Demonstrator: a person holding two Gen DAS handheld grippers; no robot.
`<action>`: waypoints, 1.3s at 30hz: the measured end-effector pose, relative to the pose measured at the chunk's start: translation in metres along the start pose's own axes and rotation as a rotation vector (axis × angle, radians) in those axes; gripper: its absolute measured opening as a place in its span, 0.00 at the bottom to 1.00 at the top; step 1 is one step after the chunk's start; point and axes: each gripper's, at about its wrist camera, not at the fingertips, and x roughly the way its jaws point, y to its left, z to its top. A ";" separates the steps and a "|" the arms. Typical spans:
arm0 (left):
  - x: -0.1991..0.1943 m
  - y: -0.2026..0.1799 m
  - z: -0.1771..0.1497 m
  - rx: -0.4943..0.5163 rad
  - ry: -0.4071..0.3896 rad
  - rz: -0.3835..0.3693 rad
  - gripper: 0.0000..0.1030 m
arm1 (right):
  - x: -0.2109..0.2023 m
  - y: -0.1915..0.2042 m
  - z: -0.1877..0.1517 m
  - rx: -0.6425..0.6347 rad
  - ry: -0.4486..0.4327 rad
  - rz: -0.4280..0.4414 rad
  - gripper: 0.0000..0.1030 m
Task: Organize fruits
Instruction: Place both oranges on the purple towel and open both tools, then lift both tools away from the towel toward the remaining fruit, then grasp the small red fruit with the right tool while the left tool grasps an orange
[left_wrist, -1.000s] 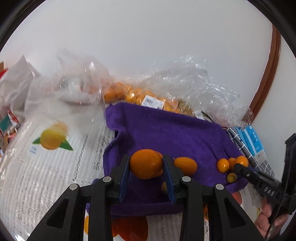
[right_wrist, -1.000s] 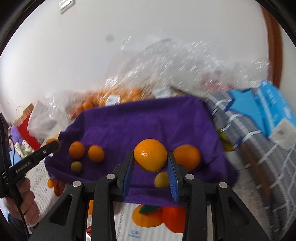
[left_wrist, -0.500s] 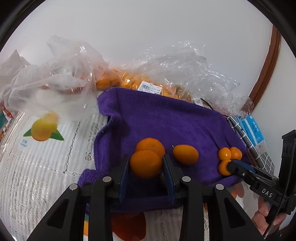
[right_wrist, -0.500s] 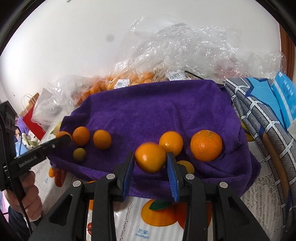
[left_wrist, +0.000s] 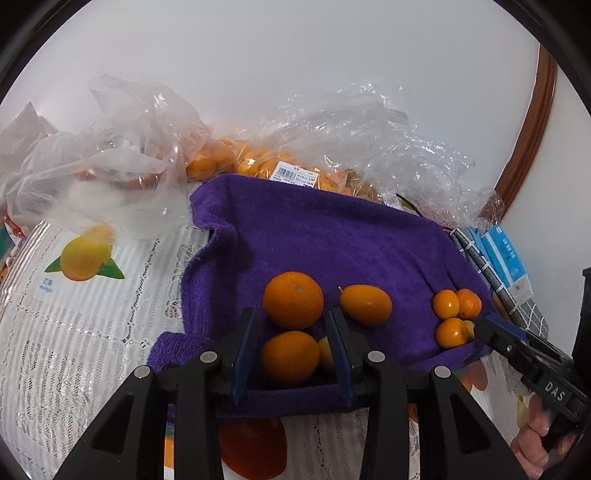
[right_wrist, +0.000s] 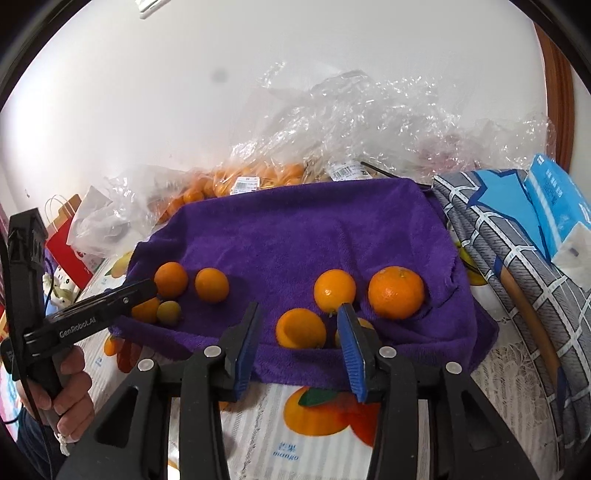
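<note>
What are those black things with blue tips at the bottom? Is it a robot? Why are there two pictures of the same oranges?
It is not a robot. A person holds a grabbing tool in each hand; one hand shows in a corner. Each tool has a camera that looks along its two fingers. One picture comes from the left gripper, the other from the right gripper. So each picture shows its own fingers at the bottom and the other tool off to the side. On the table lies a purple towel with two little groups of oranges and smaller fruits. Behind it are plastic bags holding more. Nothing looks squeezed: both pairs of fingers stand open, with one orange lying between the left pair and another orange between the right.
</note>
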 end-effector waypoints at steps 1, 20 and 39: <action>-0.003 0.002 0.000 -0.006 -0.007 0.000 0.36 | -0.003 0.002 -0.001 0.002 0.002 -0.001 0.41; -0.074 0.040 -0.045 -0.073 -0.073 -0.007 0.44 | -0.009 0.063 -0.079 -0.074 0.150 -0.017 0.44; -0.077 0.025 -0.068 0.014 -0.045 -0.037 0.46 | -0.051 0.052 -0.089 -0.080 0.087 -0.075 0.24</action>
